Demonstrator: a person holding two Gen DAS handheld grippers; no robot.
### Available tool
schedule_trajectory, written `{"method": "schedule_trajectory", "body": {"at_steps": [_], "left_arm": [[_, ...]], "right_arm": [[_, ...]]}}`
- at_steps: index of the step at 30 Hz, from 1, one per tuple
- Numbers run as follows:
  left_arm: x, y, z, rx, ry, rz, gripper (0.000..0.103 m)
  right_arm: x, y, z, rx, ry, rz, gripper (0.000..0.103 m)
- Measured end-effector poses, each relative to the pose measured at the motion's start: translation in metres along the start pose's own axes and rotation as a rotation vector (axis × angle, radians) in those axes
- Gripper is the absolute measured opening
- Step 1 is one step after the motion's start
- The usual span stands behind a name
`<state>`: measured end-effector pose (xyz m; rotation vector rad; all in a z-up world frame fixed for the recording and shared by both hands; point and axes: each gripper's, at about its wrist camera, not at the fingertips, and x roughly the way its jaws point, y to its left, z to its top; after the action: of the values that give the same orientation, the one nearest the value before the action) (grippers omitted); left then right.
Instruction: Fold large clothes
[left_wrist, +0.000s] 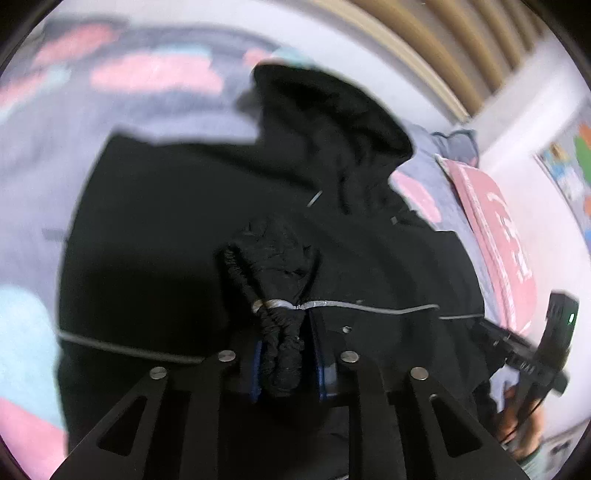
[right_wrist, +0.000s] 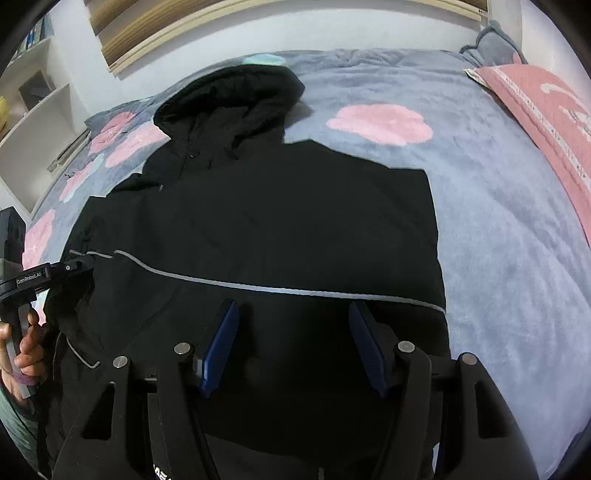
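Cuff (left_wrist: 275, 258) pinched in left gripper (left_wrist: 284, 354) (rt gripper (right_wrist: 293, 347) agape).

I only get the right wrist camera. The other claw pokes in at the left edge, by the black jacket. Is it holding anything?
Observer: Yes. In the left wrist view the left claw is shut on a bunched bit of the black jacket, apparently a sleeve end.
Visitor: Does the grey stripe reach that bunch?
Observer: It does. The grey piping runs straight into the pinched bunch and crosses it.
Visitor: Can that camera see my claw?
Observer: Only part of the right claw, at that view's right edge, with a small green light lit on it.
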<state>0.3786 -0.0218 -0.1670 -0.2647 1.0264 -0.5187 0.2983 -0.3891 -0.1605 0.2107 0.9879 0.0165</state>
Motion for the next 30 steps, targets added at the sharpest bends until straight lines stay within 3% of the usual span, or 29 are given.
{"method": "schedule_trajectory", "body": {"at_steps": [4,6,9,12,16,18,20,22,23,26,30], "left_arm": [[-0.063,0.008,0.008,-0.015,-0.155,-0.071,0.019],[-0.08,0.022,0.009,-0.04,-0.169,-0.059,0.019],[-0.07,0.046,0.002,-0.065,-0.076,-0.003,0.019],[-0.032,0.066,-0.02,-0.075,0.085,0.085,0.023],[-0.034,0.077,-0.026,-0.118,0.048,0.026,0.026],[-0.048,0.071,-0.024,-0.1,0.015,0.043,0.034],[-0.077,0.057,-0.025,-0.027,-0.074,0.111,0.037],[-0.102,0.04,-0.022,0.03,-0.129,0.104,0.054],[-0.111,0.03,-0.022,0.048,-0.142,0.08,0.058],[-0.119,-0.001,-0.02,0.124,-0.155,0.094,0.059],[-0.085,-0.018,-0.022,0.175,-0.103,0.127,0.059]], "right_arm": [[-0.02,0.011,0.007,-0.005,-0.042,0.02,0.065],[-0.022,0.02,0.009,-0.023,-0.049,0.028,0.066],[0.002,0.031,0.006,-0.042,0.013,0.01,0.066],[0.043,0.038,-0.005,-0.068,0.095,-0.069,0.067],[0.05,0.048,-0.011,-0.12,0.088,-0.135,0.07],[0.041,0.048,-0.007,-0.101,0.103,-0.131,0.07],[0.017,0.05,-0.005,-0.074,0.067,-0.092,0.07],[-0.008,0.059,-0.006,-0.069,0.01,-0.018,0.071],[-0.022,0.069,-0.008,-0.084,-0.023,0.001,0.072],[-0.03,0.097,-0.013,-0.15,-0.026,-0.004,0.073],[-0.001,0.119,-0.032,-0.227,0.033,-0.039,0.073]]}}
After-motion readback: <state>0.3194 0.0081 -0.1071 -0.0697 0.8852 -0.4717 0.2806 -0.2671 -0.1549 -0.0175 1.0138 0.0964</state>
